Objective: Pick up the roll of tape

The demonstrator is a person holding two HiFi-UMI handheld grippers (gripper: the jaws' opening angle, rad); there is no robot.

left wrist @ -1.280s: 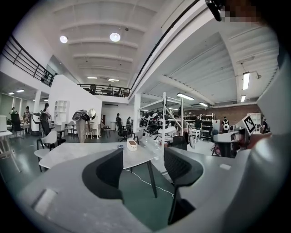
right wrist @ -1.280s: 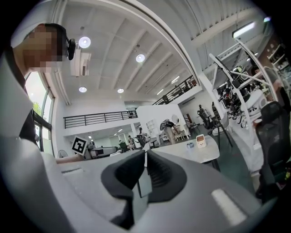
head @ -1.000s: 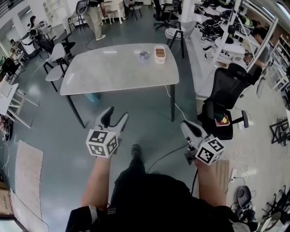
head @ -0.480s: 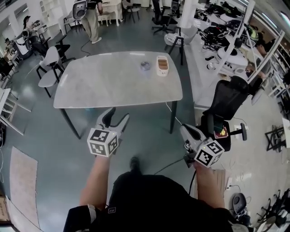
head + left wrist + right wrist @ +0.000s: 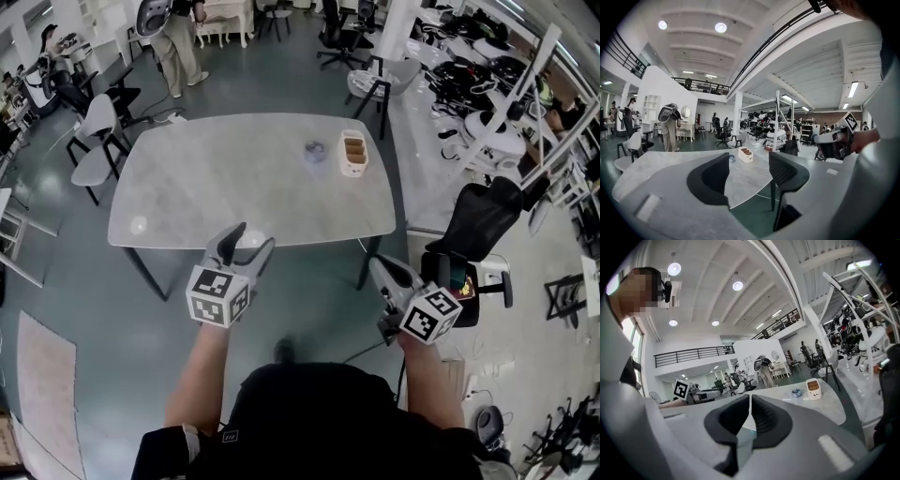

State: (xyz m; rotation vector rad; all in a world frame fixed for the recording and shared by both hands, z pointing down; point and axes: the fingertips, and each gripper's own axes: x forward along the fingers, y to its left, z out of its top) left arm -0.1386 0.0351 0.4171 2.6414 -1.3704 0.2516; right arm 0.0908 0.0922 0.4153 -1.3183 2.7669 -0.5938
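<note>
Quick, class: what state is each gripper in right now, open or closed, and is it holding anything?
Left gripper: open, holding nothing.
Right gripper: closed, holding nothing.

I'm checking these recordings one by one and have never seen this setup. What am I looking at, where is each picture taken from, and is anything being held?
There is no robot here. A person holds a two-jaw gripper in each hand, and the cubes with square markers are part of the grippers. The head view comes from a camera on the person's head, looking steeply down. The two gripper views come from cameras riding on the grippers, looking along their jaws. The left gripper has its jaws apart and the right gripper has them together; neither holds anything. Ahead stands a grey table. On it are a small roll of tape and, beside it, a white box with brown contents. Both grippers are short of those things.
</note>
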